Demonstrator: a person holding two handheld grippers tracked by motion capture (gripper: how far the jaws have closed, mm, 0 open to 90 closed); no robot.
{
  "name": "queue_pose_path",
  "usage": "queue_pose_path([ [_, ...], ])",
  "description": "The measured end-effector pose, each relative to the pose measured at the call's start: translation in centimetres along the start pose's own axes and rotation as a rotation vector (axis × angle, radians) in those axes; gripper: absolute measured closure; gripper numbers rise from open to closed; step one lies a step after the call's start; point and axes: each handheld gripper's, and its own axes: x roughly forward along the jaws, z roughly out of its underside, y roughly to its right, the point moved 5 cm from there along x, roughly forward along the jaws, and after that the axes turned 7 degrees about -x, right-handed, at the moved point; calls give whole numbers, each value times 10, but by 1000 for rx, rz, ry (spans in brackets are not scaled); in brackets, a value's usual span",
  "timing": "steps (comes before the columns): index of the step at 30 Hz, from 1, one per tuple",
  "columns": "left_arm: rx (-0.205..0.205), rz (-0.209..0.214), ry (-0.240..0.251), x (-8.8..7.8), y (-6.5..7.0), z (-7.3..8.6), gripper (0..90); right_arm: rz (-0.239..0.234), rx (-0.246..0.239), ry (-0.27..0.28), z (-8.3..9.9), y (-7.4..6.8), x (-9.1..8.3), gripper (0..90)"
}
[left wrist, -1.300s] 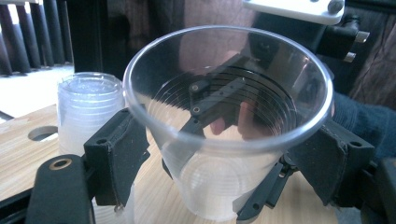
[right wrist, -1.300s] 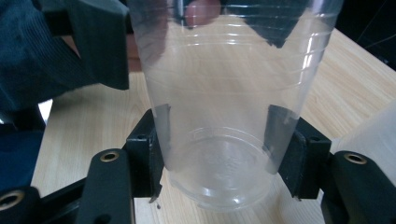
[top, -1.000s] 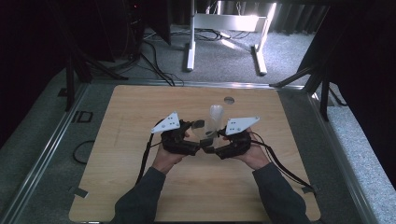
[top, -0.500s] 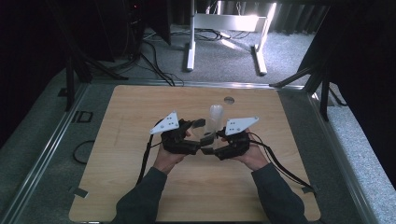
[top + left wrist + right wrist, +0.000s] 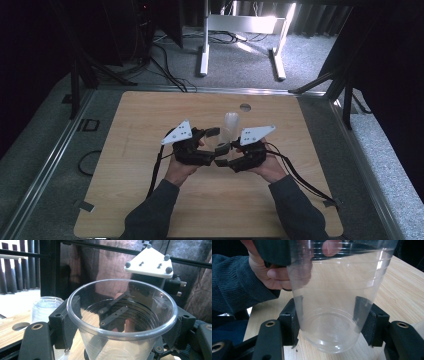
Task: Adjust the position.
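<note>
Over the middle of the table a clear plastic cup is held upright between two hand-held grippers that face each other. My left gripper has it just under the rim. Its jaws have just been closing, and its pads now press on the cup's wall. My right gripper is shut on the cup's lower part near the base, with a pad on each side. I cannot tell whether it is one cup or two nested.
Another clear cup stands upright just behind the grippers, also at the left of the left gripper view. A round hole lies near the table's far edge. Cables trail from both grippers toward the person's sleeves.
</note>
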Motion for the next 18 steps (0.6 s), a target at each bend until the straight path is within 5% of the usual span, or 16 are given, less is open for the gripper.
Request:
queue_pose_path([
  [18, 2, -36, -4, -1, -3, 0, 275, 25, -2, -18, 1, 1, -1, 325],
])
